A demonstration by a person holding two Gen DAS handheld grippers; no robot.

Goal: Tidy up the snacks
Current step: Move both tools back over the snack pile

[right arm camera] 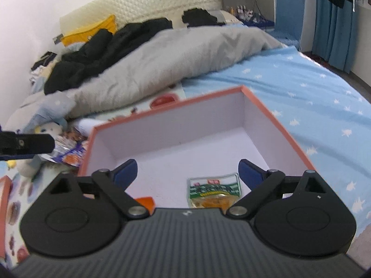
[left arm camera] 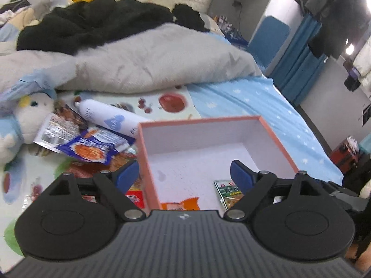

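Snacks: two packets (right arm camera: 212, 191) (left arm camera: 180, 206) in one box (right arm camera: 280, 129), both grippers' fingers (left arm camera: 241, 176) (right arm camera: 249, 172) spread, empty.

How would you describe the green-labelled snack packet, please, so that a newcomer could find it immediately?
Find the coral-rimmed open box on the bed. On its white floor, near the front right, lies the clear packet with a green label. The only other packet inside is plain orange, to its left.

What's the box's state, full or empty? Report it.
Nearly empty. The pink box holds only a green packet and an orange packet near its front; the remaining floor is bare.
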